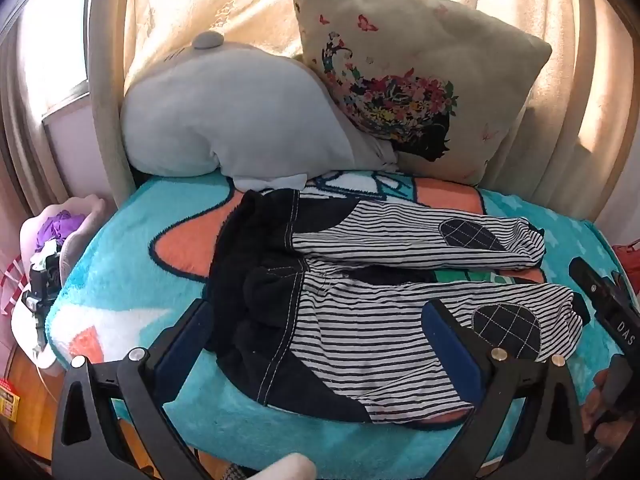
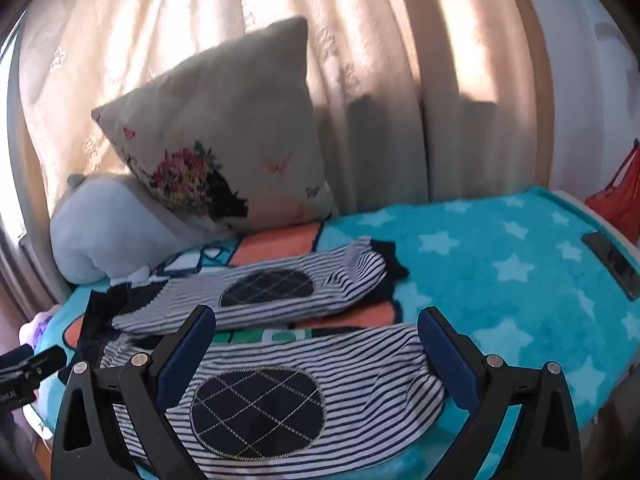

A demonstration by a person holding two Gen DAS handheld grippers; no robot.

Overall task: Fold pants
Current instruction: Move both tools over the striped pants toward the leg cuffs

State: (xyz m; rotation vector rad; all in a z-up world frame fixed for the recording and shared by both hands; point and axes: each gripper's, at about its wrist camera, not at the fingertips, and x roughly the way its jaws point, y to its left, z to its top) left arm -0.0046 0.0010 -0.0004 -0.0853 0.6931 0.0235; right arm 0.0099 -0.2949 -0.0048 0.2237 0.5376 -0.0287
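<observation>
left wrist view, one pants (image 1: 360,300), two legs, two pillows (image 1: 420,80)

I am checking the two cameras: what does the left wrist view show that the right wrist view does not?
Only the left wrist view shows the dark waistband of the pants and the right gripper. Only the right wrist view shows the black flat object lying on the blanket. Both show both striped legs with knee patches, the butterfly pillow, the grey plush, and open jaws holding nothing.
</observation>
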